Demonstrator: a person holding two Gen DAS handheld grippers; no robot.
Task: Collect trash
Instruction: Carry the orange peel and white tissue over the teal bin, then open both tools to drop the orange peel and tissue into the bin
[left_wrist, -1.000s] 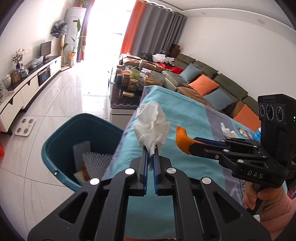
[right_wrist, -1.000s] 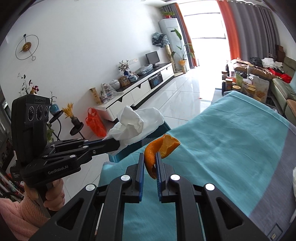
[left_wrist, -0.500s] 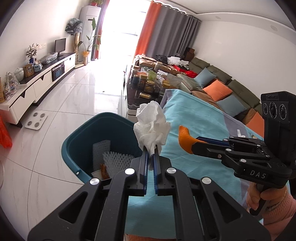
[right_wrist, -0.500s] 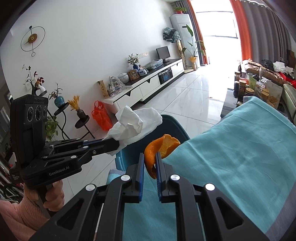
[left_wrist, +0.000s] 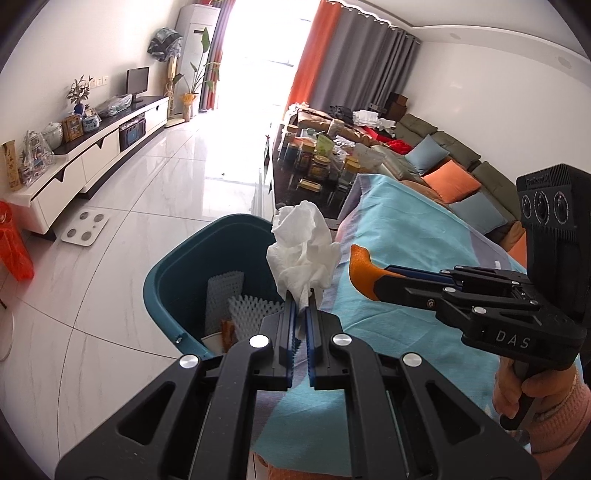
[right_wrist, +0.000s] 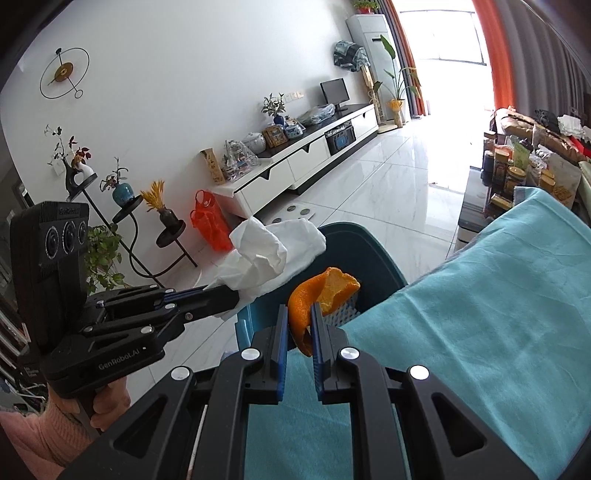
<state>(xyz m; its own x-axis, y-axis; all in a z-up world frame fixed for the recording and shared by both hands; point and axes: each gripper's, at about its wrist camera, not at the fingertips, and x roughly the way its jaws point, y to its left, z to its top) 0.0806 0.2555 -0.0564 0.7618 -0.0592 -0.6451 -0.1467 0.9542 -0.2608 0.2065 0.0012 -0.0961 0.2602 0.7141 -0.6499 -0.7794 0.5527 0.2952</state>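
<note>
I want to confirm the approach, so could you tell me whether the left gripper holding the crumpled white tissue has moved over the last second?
Yes. The left gripper with the crumpled white tissue has shifted off the teal tablecloth towards the teal plastic bin.

Each hand-held gripper is a black frame with silver round-head screws and blue-lined fingers. The left hand-held gripper reads "GenRobot.AI" at 9 o'clock in the right wrist view; the right hand-held gripper reads "DAS". Each carries a black three-lens module. Both sleeves are pink knit.
</note>
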